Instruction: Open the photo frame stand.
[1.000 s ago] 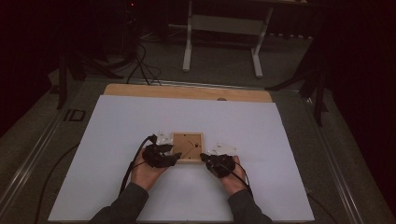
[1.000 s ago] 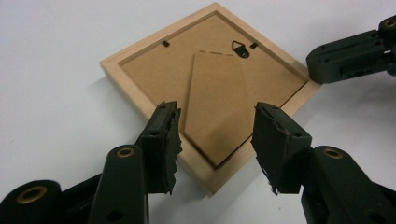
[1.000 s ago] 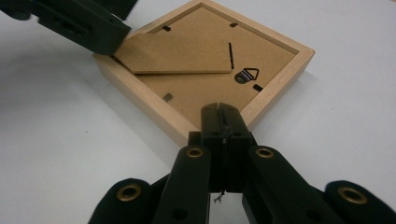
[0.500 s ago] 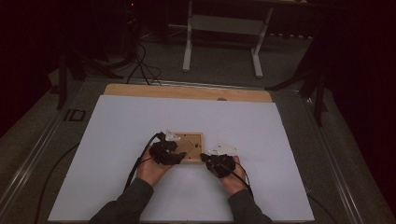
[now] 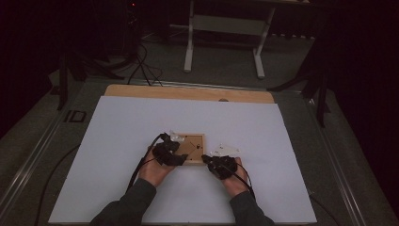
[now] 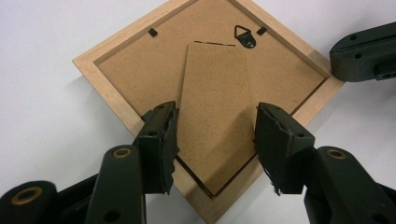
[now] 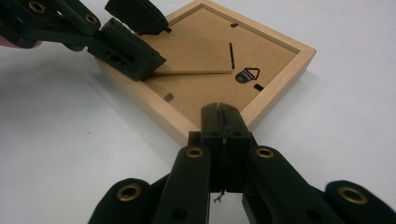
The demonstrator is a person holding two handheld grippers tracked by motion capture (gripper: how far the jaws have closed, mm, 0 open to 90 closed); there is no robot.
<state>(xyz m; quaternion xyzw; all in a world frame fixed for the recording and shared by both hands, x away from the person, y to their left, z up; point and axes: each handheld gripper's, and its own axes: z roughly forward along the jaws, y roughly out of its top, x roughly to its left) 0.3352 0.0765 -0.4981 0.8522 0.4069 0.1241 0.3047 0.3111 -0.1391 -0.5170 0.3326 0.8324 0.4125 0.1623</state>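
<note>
- Left gripper moved in over the picture frame compared with a second ago, when it sat at the frame's left edge; now reaches across the near left corner.
- Jaws of the left gripper spread open, straddling the easel stand on the frame's backing board, not yet pinching it.
- Easel stand looks lifted slightly off the backing at its free end, seen in the right gripper view.
- Right gripper closed, jaws pressed together, tip touching the frame's near corner as if bracing it; hardly shifted over the last second.
- Likely meaning: frame pinned face down, stand about to be gripped and swung out.
- Triangular hanger and small black retaining tabs visible on the backing.
- Frame lying face down near the middle of the white sheet covering the bench, toward the person's side.
- Room dark; cables and a pale stand on the floor beyond.
</note>
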